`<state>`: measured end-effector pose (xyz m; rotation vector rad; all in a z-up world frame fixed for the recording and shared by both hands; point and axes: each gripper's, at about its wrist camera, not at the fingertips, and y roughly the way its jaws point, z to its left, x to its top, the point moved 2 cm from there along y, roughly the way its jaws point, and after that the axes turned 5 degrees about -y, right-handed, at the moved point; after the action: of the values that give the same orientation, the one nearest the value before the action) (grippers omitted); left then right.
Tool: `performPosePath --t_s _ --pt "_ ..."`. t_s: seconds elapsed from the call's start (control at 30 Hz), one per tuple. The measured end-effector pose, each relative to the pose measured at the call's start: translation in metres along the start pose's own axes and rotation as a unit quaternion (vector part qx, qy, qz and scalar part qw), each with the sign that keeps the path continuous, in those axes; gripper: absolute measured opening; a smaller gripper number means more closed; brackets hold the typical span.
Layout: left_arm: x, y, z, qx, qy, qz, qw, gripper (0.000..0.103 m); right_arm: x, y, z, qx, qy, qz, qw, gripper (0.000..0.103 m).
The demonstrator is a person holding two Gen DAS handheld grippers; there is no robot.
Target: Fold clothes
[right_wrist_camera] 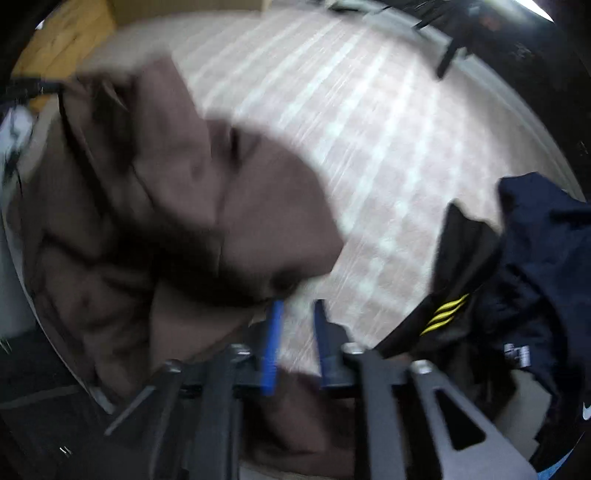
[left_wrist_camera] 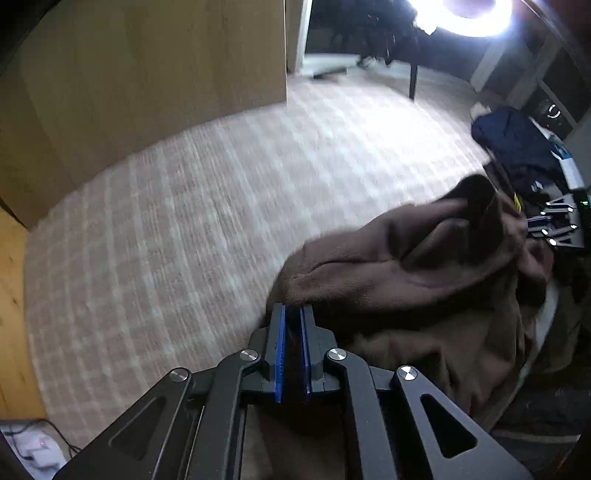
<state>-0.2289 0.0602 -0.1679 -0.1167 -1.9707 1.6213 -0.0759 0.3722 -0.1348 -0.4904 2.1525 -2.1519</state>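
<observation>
A brown fleece garment (left_wrist_camera: 424, 266) lies bunched on the checked carpet (left_wrist_camera: 203, 221), partly lifted into folds. My left gripper (left_wrist_camera: 293, 314) is at its near edge, its blue pads almost together with a thin fold of the brown cloth pinched between them. In the right wrist view the same brown garment (right_wrist_camera: 177, 192) fills the left side, blurred. My right gripper (right_wrist_camera: 297, 306) stands open beside it, with bare carpet showing between its fingers and the cloth just touching the left fingertip. The right gripper (left_wrist_camera: 543, 225) also shows at the garment's far end.
A heap of dark navy clothes (right_wrist_camera: 539, 266) and a black piece with yellow stripes (right_wrist_camera: 447, 314) lie to the right. A wooden cabinet (left_wrist_camera: 147, 81) stands at the back left. A bright ring light (left_wrist_camera: 472, 14) and a chair leg (left_wrist_camera: 413, 81) are behind. Cables (left_wrist_camera: 33, 450) lie at the lower left.
</observation>
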Motion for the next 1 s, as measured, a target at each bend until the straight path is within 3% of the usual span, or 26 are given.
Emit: performPosePath --t_s 0.07,0.17,0.27,0.37,0.43,0.5,0.6,0.67,0.73,0.8,0.87,0.97,1.0 --pt "0.023 -0.004 -0.015 -0.007 0.015 -0.027 0.9995 0.007 0.015 -0.018 -0.006 0.003 0.019 -0.045 0.999 0.028" --pt "0.048 -0.001 -0.048 -0.046 0.052 -0.047 0.9965 0.009 0.041 -0.033 -0.002 0.018 0.019 -0.099 0.995 0.028" --pt "0.059 0.028 -0.098 -0.075 0.125 -0.014 0.9892 0.010 0.066 -0.019 0.019 0.050 0.000 -0.105 0.993 0.028" --pt "0.049 0.050 -0.124 -0.084 0.178 0.014 0.9803 0.011 0.077 -0.008 0.041 0.077 -0.025 -0.103 0.991 0.028" --pt "0.041 0.061 -0.130 -0.091 0.189 0.029 0.9773 0.011 0.081 -0.006 0.054 0.093 -0.045 -0.111 0.988 0.032" --pt "0.037 0.079 -0.131 -0.086 0.189 0.053 0.9768 0.011 0.088 -0.003 0.063 0.090 -0.057 -0.115 0.988 0.043" --pt "0.037 0.103 -0.131 -0.071 0.193 0.063 0.9766 0.011 0.099 0.017 0.065 0.079 -0.073 -0.099 0.989 0.043" --pt "0.037 0.109 -0.127 -0.078 0.178 0.067 0.9786 0.003 0.104 0.031 0.062 0.074 -0.083 -0.089 0.990 0.043" --pt "0.038 0.109 -0.123 -0.084 0.166 0.061 0.9806 0.000 0.103 0.038 0.056 0.080 -0.080 -0.079 0.990 0.040" --pt "0.036 0.098 -0.122 -0.093 0.170 0.045 0.9801 0.000 0.101 0.036 0.052 0.100 -0.071 -0.082 0.989 0.022" --pt "0.034 0.080 -0.119 -0.092 0.181 0.016 0.9790 0.000 0.100 0.032 0.049 0.106 -0.068 -0.086 0.988 0.021" --pt "0.037 0.077 -0.116 -0.068 0.191 0.009 0.9793 0.017 0.097 0.027 0.048 0.109 -0.070 -0.087 0.988 0.021" --pt "0.038 0.077 -0.115 -0.059 0.194 0.007 0.9793 0.029 0.098 0.028 0.048 0.108 -0.072 -0.086 0.988 0.021"
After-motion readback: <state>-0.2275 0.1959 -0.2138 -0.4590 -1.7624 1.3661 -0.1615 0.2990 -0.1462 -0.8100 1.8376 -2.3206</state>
